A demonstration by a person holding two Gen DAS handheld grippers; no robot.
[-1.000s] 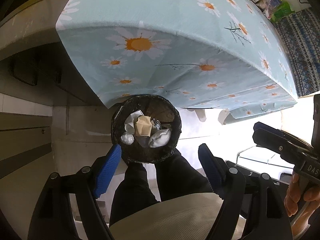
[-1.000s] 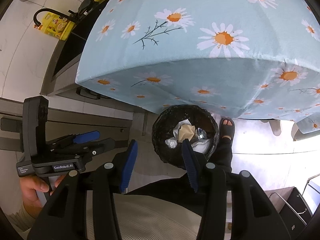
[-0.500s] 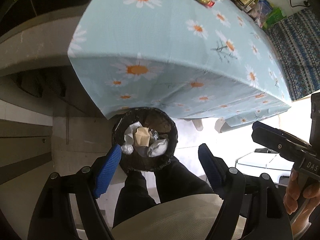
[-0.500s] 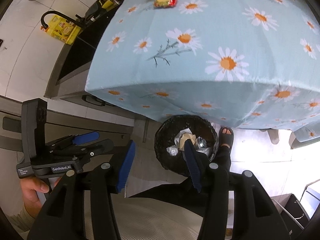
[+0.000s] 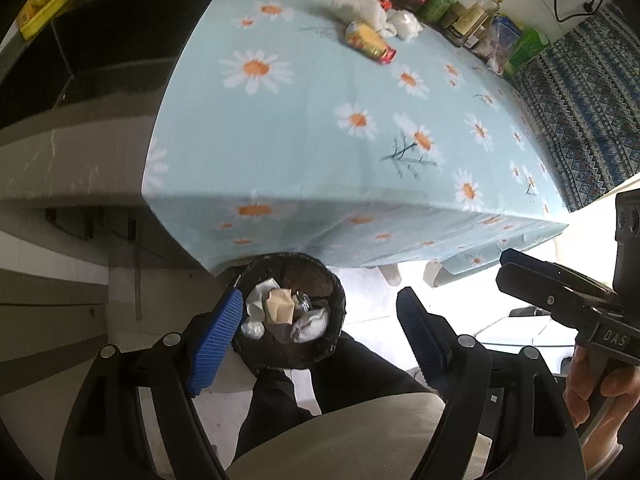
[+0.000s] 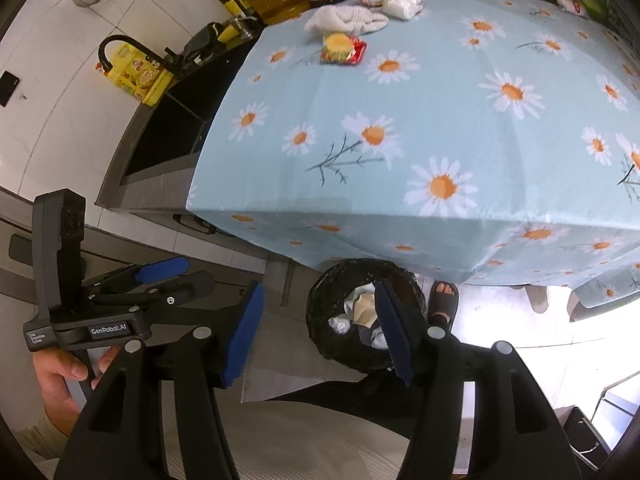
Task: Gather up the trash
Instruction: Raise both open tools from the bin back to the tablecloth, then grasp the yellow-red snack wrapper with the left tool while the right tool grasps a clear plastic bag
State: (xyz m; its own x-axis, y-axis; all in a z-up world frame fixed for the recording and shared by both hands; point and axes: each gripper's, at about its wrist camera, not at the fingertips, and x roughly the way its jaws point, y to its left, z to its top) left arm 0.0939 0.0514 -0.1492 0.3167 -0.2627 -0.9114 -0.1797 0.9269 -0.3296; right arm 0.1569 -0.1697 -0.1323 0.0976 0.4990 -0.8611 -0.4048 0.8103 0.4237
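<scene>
My left claw (image 5: 316, 336) is spread and empty; my right claw (image 6: 316, 332) has just been opening, nothing between its pads. Bin (image 6: 362, 312) sits on the floor below; remaining wrapper (image 6: 343, 49) lies far across the surface (image 6: 440, 120), so I'd reach over level and pinch its crinkled edge.

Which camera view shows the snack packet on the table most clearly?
The right wrist view: the snack packet lies flat, sharp, with its red edge and yellow picture plain. In the left wrist view it is blurred and seen at a slant beside the white cloth.
</scene>
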